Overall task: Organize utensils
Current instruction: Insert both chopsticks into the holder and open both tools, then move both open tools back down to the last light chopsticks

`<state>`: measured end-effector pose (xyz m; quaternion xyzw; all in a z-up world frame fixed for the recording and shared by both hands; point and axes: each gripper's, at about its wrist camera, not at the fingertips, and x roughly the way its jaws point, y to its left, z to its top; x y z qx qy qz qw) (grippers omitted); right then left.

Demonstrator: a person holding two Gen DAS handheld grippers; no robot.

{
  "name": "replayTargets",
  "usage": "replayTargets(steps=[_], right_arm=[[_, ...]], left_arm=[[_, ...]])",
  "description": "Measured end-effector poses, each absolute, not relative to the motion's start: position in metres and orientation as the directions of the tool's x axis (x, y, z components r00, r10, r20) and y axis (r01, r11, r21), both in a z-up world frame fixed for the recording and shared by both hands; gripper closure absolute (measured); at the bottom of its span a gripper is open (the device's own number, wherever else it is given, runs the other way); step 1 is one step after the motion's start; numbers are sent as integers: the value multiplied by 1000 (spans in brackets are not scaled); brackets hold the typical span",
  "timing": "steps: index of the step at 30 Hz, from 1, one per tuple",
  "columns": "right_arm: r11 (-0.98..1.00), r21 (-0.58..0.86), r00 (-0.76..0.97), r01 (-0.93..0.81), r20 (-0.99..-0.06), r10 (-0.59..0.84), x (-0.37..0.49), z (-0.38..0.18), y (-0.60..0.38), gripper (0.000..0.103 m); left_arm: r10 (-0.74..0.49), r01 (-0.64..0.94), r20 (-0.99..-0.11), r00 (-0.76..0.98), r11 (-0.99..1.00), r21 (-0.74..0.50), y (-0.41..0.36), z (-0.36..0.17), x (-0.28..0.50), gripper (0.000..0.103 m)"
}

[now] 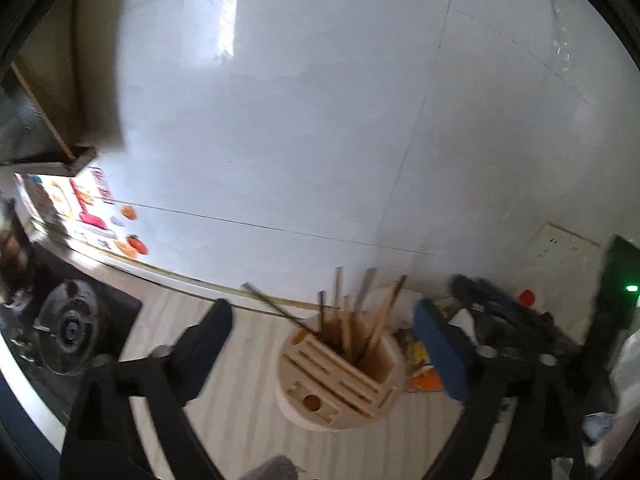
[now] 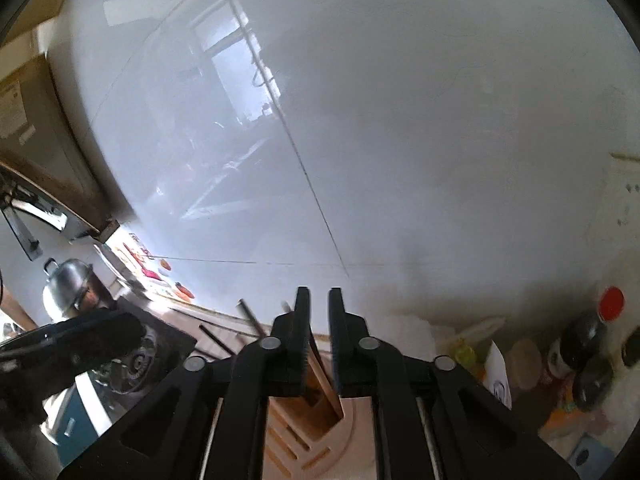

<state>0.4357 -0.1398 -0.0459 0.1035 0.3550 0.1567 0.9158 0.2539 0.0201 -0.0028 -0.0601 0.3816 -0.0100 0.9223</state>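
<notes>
A round pale wooden utensil holder [image 1: 340, 384] stands on the striped counter, with several wooden and dark chopsticks [image 1: 362, 312] upright in its square slot. My left gripper [image 1: 323, 310] is wide open above and just in front of it, one finger on each side and nothing between the pads. In the right wrist view the holder [image 2: 320, 432] lies directly below my right gripper [image 2: 319, 304], whose jaws stand a narrow gap apart. A wooden chopstick [image 2: 322, 372] leans in the slot under that gap, and the pads do not press on it. The right gripper also shows, blurred [image 1: 496, 312].
A black gas stove with a burner [image 1: 68, 328] lies to the left, and a steel pot [image 2: 68, 280] sits behind it. Bottles and jars, one with a red cap [image 2: 612, 304], crowd the right. The white tiled wall [image 1: 320, 120] rises close behind the holder, and a wall socket [image 1: 560, 244] sits at the right.
</notes>
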Motion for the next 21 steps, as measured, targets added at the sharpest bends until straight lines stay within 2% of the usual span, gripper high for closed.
replayTargets(steps=[1, 2, 3, 6, 11, 16, 21], right_arm=[[936, 293, 705, -196, -621, 342, 430, -44, -147, 57], [943, 281, 711, -177, -626, 320, 423, -42, -153, 45], [958, 251, 719, -139, -639, 272, 412, -41, -163, 42], [978, 198, 720, -58, -671, 178, 384, -47, -183, 38], [984, 159, 670, 81, -739, 64, 337, -74, -222, 25], [970, 106, 542, 219, -840, -31, 294, -124, -274, 25], [946, 43, 389, 320, -917, -90, 262, -177, -319, 25]], left_arm=[[-46, -36, -695, 717, 994, -103, 22, -4, 250, 0], [-23, -49, -690, 724, 995, -84, 22, -6, 244, 0], [7, -65, -685, 728, 996, -59, 22, -9, 237, 0], [31, -81, -694, 720, 996, -41, 22, -26, 219, 0], [25, -68, -757, 653, 997, -27, 9, -63, 198, 0], [43, -26, -833, 551, 999, 34, -28, -123, 182, 0], [15, 53, -915, 404, 998, 40, -70, -191, 172, 0]])
